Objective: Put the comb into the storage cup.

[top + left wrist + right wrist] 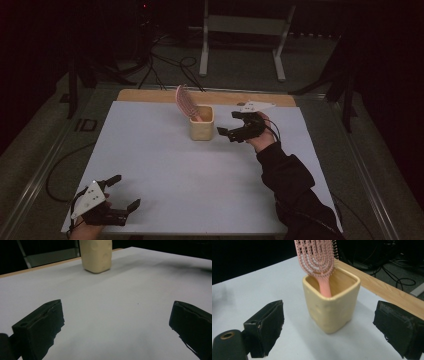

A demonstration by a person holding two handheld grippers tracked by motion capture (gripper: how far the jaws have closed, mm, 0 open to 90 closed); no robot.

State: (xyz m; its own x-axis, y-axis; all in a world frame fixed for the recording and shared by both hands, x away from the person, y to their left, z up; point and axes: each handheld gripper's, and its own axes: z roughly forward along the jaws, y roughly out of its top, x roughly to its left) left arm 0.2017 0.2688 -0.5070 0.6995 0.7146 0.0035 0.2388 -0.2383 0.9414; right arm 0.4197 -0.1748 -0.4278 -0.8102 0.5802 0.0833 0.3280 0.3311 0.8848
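Note:
A cream square cup (201,123) (331,305) (96,255) stands upright near the far middle of the white table top (165,170). A pink hairbrush (186,103) (319,261) rests handle-down inside it, its head leaning up and to the left. My right gripper (229,123) (329,327) hovers just to the right of the cup, open, jaws spread wider than the cup and holding nothing. At the near left corner my left gripper (126,191) (117,325) is open and empty, pointing across the table toward the cup.
A bare wooden strip (150,95) (387,291) runs along the table's far edge. Beyond it, cables (165,65) lie on the floor and a white metal stand (242,30) rises. The surroundings are dark.

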